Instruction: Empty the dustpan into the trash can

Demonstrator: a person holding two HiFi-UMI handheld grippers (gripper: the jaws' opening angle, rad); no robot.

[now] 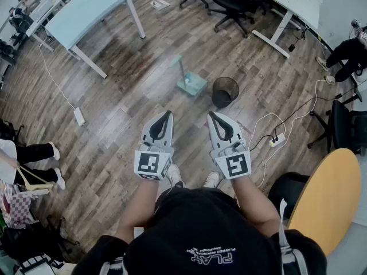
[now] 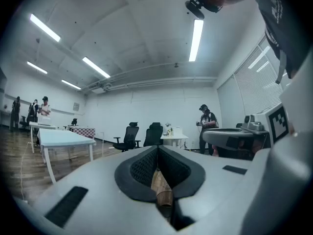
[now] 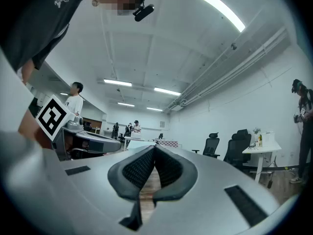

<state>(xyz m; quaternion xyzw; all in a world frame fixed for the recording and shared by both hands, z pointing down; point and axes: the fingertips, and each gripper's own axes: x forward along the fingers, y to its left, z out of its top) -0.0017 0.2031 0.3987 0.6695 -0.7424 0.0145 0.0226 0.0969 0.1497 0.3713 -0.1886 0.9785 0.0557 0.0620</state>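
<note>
The teal dustpan (image 1: pixel 192 85) sits on the wooden floor (image 1: pixel 126 96), out in the open stretch away from the furniture, its long handle (image 1: pixel 180 67) rising at a tilt. Just beside it, on its right in the head view, stands the black mesh trash can (image 1: pixel 225 91), upright, close to the dustpan, though we cannot tell whether they touch.

Nearer to us, our left tool (image 1: pixel 168 114) and right tool (image 1: pixel 211 114) hang side by side above the floor, well short of both things. Each tool has its jaws brought together at the tips, leaving only a leaf-shaped gap behind them, and nothing is gripped in either.

Below the tools we see the toes of our shoes (image 1: pixel 174 176). A white power strip (image 1: pixel 277 140) with looping cable lies to the right. A light blue table (image 1: pixel 92 10) stands at the far left, and black office chairs (image 1: pixel 229 2) beyond the trash can.
</note>
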